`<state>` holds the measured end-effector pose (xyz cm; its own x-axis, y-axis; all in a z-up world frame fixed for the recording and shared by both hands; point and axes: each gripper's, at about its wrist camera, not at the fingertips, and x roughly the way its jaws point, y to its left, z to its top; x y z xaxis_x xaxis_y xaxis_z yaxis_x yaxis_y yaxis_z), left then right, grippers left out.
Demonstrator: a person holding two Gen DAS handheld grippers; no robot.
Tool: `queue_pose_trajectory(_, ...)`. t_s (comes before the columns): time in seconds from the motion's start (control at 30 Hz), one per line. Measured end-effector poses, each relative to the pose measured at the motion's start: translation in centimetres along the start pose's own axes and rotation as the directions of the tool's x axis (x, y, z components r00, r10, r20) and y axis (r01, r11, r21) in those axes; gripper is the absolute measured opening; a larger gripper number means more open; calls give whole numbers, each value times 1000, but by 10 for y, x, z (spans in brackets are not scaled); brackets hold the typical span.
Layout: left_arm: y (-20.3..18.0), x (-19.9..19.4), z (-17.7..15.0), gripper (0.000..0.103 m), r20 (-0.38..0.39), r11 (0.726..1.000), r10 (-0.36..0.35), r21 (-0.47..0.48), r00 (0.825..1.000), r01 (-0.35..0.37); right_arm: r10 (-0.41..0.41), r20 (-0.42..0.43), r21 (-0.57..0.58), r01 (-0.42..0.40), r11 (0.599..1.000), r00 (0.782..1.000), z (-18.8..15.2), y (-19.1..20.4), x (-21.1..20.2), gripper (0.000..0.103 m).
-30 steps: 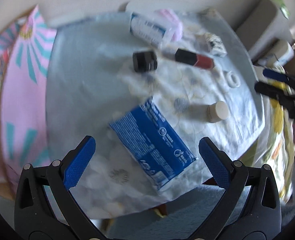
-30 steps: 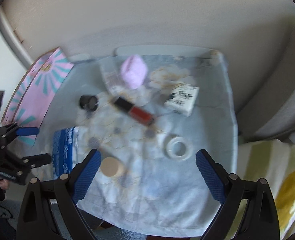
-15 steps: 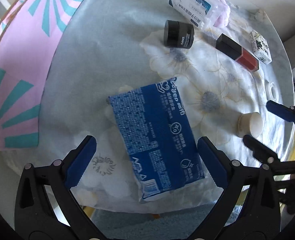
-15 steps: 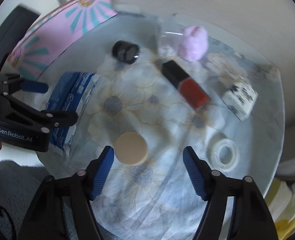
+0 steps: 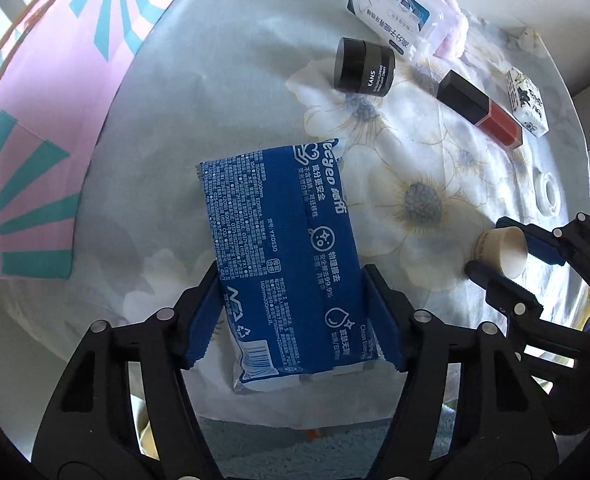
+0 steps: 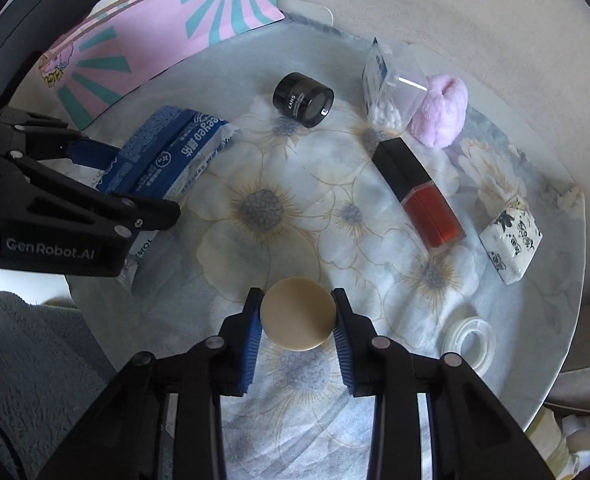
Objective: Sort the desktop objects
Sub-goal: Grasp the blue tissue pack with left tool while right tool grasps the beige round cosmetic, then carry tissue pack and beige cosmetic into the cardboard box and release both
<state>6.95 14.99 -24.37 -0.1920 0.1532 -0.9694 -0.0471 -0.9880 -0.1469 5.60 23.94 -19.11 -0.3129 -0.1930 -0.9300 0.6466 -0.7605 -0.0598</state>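
A blue wet-wipes pack [image 5: 283, 256] lies on the floral cloth of the round table [image 5: 215, 80]. My left gripper [image 5: 295, 320] points down over its near end, jaws closing, with both pads against the pack's long sides. In the right wrist view the pack [image 6: 175, 152] sits between the left gripper's [image 6: 143, 184] fingers. A small beige round-lidded jar [image 6: 298, 318] stands near the table's front edge. My right gripper [image 6: 297, 336] is closing on it, and both blue pads touch its lid rim. The left wrist view shows this jar [image 5: 501, 250] at the right.
Further back lie a black jar [image 6: 303, 99], a red lip gloss [image 6: 419, 196], a bag of cotton swabs [image 6: 383, 92], a pink fluffy item [image 6: 441, 116], a white patterned block [image 6: 511, 236] and a tape roll [image 6: 469, 340]. A pink box [image 6: 155, 36] stands left.
Both grippers have come down onto the table and their jaws have narrowed from wide open. The left one now flanks the blue pack tightly. The right one now clasps the beige jar.
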Motion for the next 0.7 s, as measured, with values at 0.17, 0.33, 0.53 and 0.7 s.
queue_pose_trajectory(0.17, 6, -3, -2, 62, -5, 1000, -6, -12, 1000, 6, 4, 6, -4, -4, 1000, 1000, 1, 1, -3, 31)
queue_pose_trajectory(0.33, 11, -5, -3, 61, -10, 1000, -8, -12, 1000, 8, 17, 11, 23, -18, 1000, 1000, 5, -2, -4, 31)
queue_pose_trajectory(0.53, 18, -25, 10, 61, 58, 1000, -13, -10, 998, 13, 1, 44, 52, -4, 999, 999, 19, -9, -15, 31)
queue_pose_trajectory(0.7, 28, -45, 24, 61, 102, 999, -32, 16, 994, 31, 1, 73, 92, -8, 996, 997, 37, -23, -27, 31)
